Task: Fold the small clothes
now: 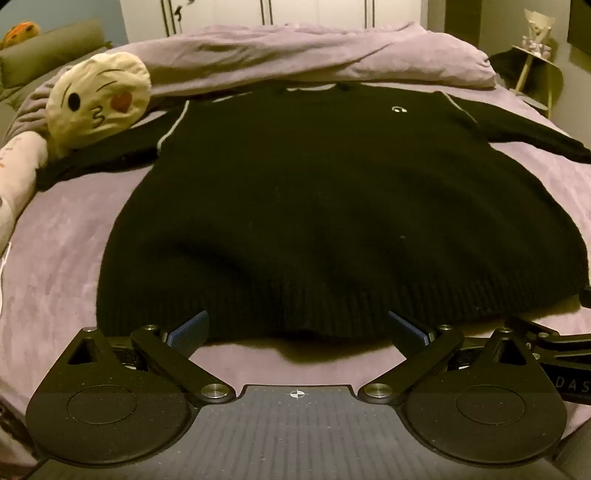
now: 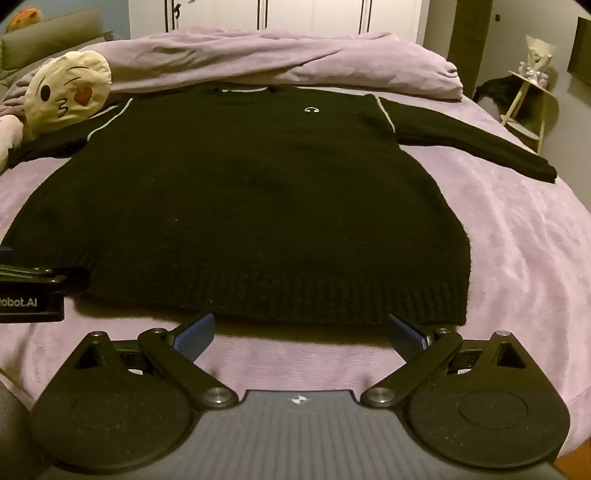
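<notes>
From the left wrist camera we see the left gripper (image 1: 297, 328) with its blue pads spread wide, holding nothing, just short of the ribbed hem of the black sweater (image 1: 332, 206). This view alone shows the whole left sleeve running out under the kiss-face emoji cushion (image 1: 98, 99), far ahead to our left, while the right sleeve's cuff is cut off at the frame edge.

From the right wrist camera we see the right gripper (image 2: 301, 332), also wide open and empty, level and low at the hem near the sweater's right corner. Here the right sleeve shows to its cuff, and the left gripper's body sits just to our left, beside the hem.

The sweater lies flat, front up, directly ahead of both grippers on a lilac bedspread (image 2: 517, 240). Beyond it a rumpled lilac duvet (image 1: 295, 51), white wardrobe doors (image 2: 314, 14), and, far right, a small side table (image 2: 528, 107).
</notes>
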`<act>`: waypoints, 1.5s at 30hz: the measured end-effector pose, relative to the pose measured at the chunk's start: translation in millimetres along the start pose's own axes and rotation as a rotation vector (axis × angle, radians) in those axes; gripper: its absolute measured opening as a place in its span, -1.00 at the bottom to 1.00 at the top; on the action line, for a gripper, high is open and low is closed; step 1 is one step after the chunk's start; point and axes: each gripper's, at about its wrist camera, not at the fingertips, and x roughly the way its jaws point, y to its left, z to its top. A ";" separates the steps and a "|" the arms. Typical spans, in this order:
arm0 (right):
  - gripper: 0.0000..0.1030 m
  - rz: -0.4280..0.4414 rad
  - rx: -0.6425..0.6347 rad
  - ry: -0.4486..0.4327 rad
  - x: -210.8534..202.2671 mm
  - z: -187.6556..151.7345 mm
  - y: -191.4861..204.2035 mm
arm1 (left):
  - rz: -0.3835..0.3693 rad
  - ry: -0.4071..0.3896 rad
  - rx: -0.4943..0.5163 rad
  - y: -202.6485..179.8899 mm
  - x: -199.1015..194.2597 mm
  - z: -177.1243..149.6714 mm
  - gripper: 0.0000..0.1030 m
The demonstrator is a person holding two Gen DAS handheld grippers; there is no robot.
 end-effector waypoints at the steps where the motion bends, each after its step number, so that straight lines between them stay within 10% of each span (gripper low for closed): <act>1: 0.92 0.000 0.001 -0.002 0.0 -0.1 -0.5 | 0.000 -0.001 0.004 -0.8 0.2 0.4 1.00; 45: 0.92 0.022 0.002 -0.012 -10.6 5.4 0.9 | -0.024 0.026 -0.043 3.0 1.2 -1.5 1.00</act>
